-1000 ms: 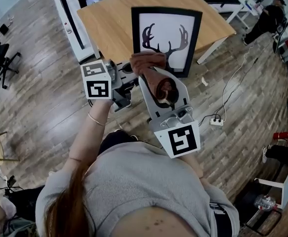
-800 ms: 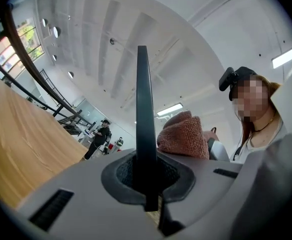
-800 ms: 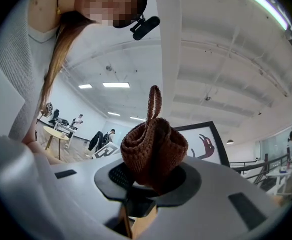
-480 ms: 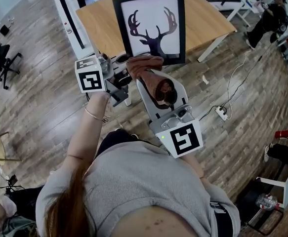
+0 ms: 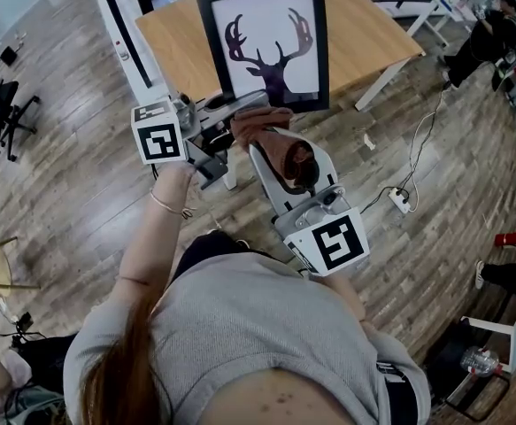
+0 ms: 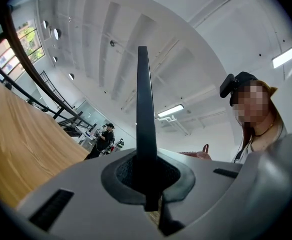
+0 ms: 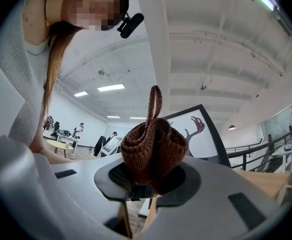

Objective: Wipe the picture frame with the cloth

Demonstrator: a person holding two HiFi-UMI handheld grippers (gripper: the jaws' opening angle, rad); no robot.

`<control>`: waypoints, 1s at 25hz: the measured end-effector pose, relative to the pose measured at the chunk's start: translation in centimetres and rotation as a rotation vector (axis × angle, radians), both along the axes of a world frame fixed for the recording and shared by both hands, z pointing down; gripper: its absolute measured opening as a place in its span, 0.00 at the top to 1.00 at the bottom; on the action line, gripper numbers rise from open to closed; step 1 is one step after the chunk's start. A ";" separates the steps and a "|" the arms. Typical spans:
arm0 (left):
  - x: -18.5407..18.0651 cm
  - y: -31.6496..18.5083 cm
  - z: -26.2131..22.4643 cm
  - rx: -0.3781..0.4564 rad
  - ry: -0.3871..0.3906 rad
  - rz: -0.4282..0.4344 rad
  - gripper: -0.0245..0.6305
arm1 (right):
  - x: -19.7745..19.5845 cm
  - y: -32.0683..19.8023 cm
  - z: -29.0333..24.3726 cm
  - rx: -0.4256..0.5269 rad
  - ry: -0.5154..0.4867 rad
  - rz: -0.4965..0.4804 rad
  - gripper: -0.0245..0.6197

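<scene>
Holding the picture frame (image 5: 262, 42) upright over the counter (image 5: 173, 35) at twelve o'clock, the left tongs (image 5: 235, 109) are clamped on its bottom edge. The right tongs (image 5: 273, 142) grip the bunched brown cloth (image 5: 259, 118) by the frame's six o'clock edge. Wiping looks barely underway, with the glass and upper border apparently left.

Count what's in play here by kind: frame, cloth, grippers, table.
Picture frame: 1
Cloth: 1
Grippers: 2, left gripper and right gripper
Table: 1
Total: 5
</scene>
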State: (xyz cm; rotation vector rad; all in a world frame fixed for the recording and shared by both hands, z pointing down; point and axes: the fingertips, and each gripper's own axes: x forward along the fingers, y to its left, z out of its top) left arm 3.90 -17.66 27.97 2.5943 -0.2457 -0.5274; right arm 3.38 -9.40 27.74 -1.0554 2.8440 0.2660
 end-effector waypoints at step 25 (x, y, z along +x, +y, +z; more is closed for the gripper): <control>-1.0 0.9 1.3 -0.015 -0.058 -0.033 0.93 | 3.0 -1.3 -12.0 0.218 -0.202 0.012 0.81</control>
